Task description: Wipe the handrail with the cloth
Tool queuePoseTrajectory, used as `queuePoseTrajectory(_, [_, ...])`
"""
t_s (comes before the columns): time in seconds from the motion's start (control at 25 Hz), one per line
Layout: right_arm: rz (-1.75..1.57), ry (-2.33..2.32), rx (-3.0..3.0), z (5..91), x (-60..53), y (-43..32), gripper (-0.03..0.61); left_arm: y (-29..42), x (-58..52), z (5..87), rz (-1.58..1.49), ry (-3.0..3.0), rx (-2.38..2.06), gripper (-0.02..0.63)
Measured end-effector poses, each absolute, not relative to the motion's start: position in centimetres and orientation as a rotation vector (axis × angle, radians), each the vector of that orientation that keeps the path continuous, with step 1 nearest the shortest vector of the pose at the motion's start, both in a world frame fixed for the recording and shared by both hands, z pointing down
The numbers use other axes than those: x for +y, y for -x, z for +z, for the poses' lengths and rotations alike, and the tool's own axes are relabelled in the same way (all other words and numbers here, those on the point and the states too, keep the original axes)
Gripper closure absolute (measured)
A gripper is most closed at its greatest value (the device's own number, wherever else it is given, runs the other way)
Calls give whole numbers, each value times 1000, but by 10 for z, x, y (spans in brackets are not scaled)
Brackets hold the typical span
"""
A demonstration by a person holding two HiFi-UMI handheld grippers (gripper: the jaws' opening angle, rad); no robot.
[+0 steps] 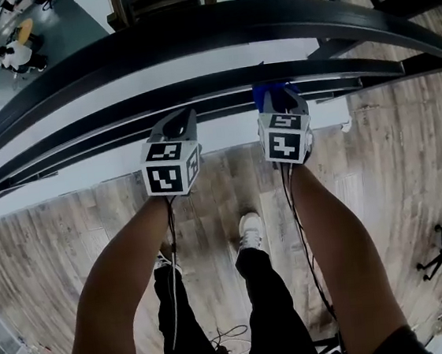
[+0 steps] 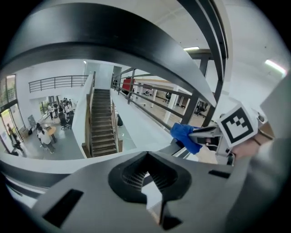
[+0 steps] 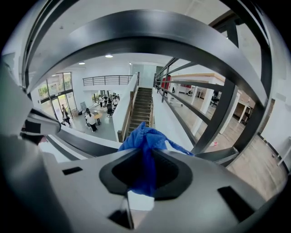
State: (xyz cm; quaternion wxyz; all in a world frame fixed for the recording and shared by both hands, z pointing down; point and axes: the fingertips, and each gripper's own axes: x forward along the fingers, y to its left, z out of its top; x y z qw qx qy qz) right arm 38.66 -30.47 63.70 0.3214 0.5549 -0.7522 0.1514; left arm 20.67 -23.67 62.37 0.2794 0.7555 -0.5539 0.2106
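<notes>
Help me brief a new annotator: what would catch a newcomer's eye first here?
The blue cloth bunched in the shut jaws of the right gripper, near the lower rails. Above it the broad dark handrail curves across the head view, with a staircase and lobby below. The left gripper, shut and empty, hangs beside it.

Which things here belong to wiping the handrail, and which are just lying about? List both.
For the job:
handrail
blue cloth
right gripper, shut on the cloth

Lying about:
left gripper, shut and empty
office chair
staircase
cable on the floor
</notes>
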Motion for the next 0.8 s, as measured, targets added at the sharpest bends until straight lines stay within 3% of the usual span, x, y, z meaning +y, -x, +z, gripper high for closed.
queuePoseTrajectory(0.8, [445,-1665,-1813,629,-374,-629,499,-394,-309,615,563,-2133,-1354,609])
